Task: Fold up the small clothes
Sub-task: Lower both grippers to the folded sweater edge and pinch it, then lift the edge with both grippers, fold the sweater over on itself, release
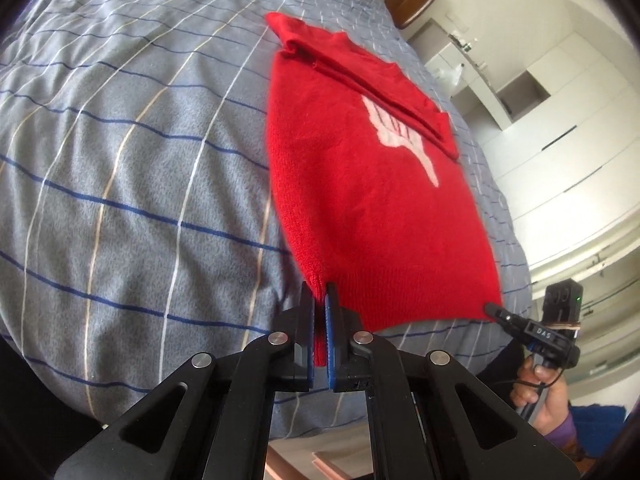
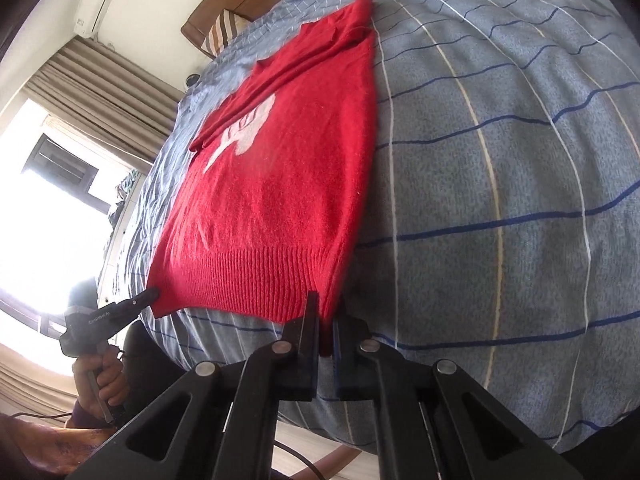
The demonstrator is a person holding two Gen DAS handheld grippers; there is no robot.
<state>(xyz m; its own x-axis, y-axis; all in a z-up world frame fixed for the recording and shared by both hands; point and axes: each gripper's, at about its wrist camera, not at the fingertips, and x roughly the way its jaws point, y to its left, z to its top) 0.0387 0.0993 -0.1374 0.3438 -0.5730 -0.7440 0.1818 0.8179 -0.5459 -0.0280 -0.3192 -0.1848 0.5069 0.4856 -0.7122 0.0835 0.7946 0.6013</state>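
Knitwear first: through the left wrist camera you are seeing the red sweater (image 1: 360,200) lying flat on the bed (image 1: 120,160), whose grey cover is showing a grid of blue and pale lines. Sleeves are lying folded across the sweater's far end, partly covering a white motif (image 1: 400,136) on its chest. Your left tool (image 1: 320,300) is pinching the sweater's ribbed hem at the near left corner, with red knit sitting between the two blue-padded fingers and hanging down past them. At the hem's other corner, the right tool (image 1: 494,310) is touching the fabric with its tip, and your right hand (image 1: 540,392) is gripping its handle beyond the bed's edge. White cupboards (image 1: 560,140) are standing past the sweater's right side.

Through the right wrist camera, the sweater (image 2: 280,180) is stretching away from the lens on the bed (image 2: 500,200), hem nearest. Your right tool (image 2: 326,312) is clamping the hem's right corner, red knit showing between its nearly closed fingers. Off the hem's left corner, the left tool (image 2: 150,295) is biting the fabric edge, and your left hand (image 2: 100,380) is holding its grip. Curtains (image 2: 100,88) and a bright window (image 2: 40,200) are sitting to the sweater's left, with a wooden headboard (image 2: 240,4) beyond its far end.
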